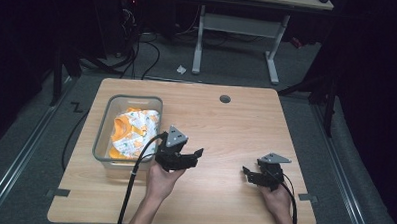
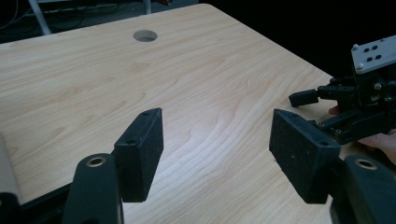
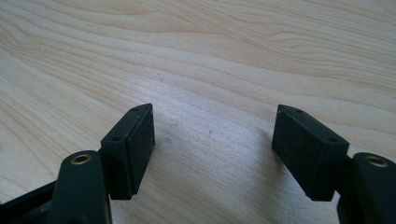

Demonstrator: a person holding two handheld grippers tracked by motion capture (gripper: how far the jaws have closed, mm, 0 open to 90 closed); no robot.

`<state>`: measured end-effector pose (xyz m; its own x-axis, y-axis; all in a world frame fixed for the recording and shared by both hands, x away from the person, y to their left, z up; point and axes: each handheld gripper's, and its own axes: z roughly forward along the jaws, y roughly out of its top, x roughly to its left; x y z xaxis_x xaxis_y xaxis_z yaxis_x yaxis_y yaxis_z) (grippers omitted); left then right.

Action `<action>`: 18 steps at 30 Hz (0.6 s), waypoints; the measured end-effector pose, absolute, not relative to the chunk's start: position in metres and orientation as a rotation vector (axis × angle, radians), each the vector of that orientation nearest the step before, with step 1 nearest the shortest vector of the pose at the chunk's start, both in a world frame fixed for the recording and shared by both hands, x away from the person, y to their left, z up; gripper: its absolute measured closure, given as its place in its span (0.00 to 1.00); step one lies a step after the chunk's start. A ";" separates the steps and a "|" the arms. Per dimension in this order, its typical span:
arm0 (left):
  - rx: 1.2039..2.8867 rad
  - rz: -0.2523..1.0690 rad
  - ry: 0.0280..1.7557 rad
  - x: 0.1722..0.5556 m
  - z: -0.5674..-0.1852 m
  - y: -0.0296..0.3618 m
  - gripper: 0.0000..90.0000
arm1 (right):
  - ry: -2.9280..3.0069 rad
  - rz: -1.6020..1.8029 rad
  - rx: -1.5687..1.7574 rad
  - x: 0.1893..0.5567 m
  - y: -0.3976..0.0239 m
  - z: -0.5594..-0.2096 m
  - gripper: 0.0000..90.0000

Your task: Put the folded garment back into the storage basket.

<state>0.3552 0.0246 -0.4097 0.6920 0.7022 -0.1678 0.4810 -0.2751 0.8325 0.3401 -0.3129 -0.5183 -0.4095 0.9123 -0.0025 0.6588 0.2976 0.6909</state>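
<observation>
Two grippers, both empty, over a pale wooden table [image 1: 221, 123] — jaws spread wide on each, nothing between the pads. Left gripper [image 1: 197, 158] just beside the near right corner of a grey bin [image 1: 101, 133], pointing away from it toward the bare middle of the table. Right gripper [image 1: 246, 174] well apart, low over the near right part of the board. Bin at the table's left, holding a crumpled orange-and-white bundle [image 1: 133, 129], seemingly cloth or wrapping, too blurred to tell which.

Looks like a reach for the bundle, not yet lined up. To do it well: swing the left gripper over the bin's rim, keep the jaws wide, and come down from above rather than across the wall. Pinch a raised fold near the middle, not a loose edge. Hold the right gripper clear, ready to steady the bin if it slides.

Table: smooth light wood grain, rounded corners, a round cable hole [image 1: 225, 99] at the far side. Bin: translucent grey plastic, rectangular, softly rounded rim. Bundle: soft, wrinkled, likely to sag when lifted. Pads [image 3: 135, 140]: flat black rectangles, finely grained — small screw holes along the edges.
</observation>
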 end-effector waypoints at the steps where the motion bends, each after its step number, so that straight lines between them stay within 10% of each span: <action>1: 1.936 0.282 0.918 0.355 -0.411 0.024 0.40 | 2.175 0.870 1.407 0.340 -0.313 -0.518 0.34; 18: 1.987 0.249 0.914 0.354 -0.432 0.011 0.39 | 2.177 0.870 1.403 0.340 -0.313 -0.518 0.33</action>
